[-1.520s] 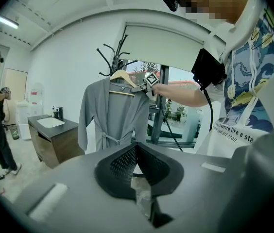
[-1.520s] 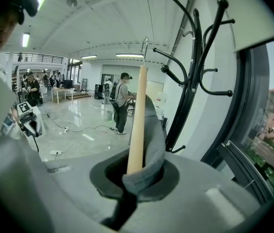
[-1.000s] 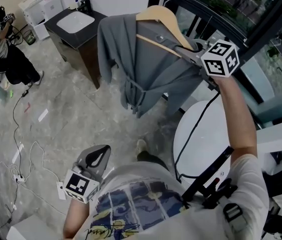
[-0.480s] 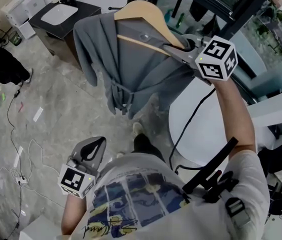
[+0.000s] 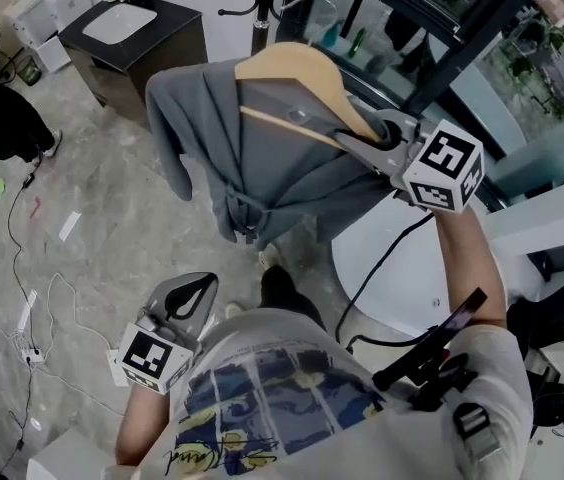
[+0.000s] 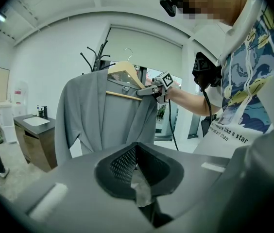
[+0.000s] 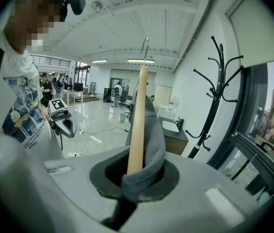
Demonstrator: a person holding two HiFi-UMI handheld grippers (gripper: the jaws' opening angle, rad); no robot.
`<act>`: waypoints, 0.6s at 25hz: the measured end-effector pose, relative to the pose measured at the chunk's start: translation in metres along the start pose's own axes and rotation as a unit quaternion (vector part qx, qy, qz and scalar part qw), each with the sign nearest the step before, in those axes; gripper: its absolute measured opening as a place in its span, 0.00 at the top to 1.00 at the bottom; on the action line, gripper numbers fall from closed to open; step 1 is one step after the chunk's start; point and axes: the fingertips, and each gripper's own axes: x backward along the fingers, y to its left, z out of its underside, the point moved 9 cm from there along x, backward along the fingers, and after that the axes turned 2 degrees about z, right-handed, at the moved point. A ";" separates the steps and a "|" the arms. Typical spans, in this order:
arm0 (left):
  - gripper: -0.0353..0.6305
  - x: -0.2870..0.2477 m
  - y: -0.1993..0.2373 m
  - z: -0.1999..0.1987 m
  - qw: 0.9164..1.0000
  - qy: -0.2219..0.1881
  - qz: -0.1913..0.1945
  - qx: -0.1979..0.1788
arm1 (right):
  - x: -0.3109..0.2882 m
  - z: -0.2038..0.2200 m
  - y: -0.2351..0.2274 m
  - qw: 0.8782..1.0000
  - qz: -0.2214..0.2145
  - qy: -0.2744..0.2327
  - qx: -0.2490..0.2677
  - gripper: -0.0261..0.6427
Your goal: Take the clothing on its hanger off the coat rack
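A grey robe (image 5: 262, 158) hangs on a wooden hanger (image 5: 302, 68), held up in front of me. My right gripper (image 5: 350, 140) is shut on the hanger's right shoulder, with a fold of robe cloth pinched against the wood (image 7: 136, 144). The hanger's metal hook (image 7: 145, 45) stands free in the air, apart from the black coat rack (image 7: 214, 96). The rack's pole (image 5: 262, 8) shows just behind the hanger. The left gripper view shows the robe (image 6: 103, 120) with the rack's arms (image 6: 95, 59) behind it. My left gripper (image 5: 202, 286) hangs low by my left side, shut and empty.
A dark vanity with a white sink (image 5: 132, 28) stands at the far left. A white round table (image 5: 402, 268) is below my right arm. Cables and a power strip (image 5: 32, 348) lie on the marble floor. Another person (image 5: 2, 118) stands at the left edge. A glass wall (image 5: 482, 48) runs on the right.
My right gripper has brought the hanger and robe lower and nearer to me, and the rack's pole now shows beyond the hanger. The left gripper has barely moved.
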 end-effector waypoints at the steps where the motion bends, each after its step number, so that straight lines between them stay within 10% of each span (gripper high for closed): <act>1: 0.94 0.000 0.000 0.001 1.000 -0.001 0.003 -0.001 | 0.002 0.000 0.005 1.000 0.001 0.000 0.001 0.96; 15: 0.94 0.002 -0.001 0.010 1.000 -0.008 0.012 -0.003 | 0.013 0.008 0.063 1.000 -0.001 0.001 0.011 0.96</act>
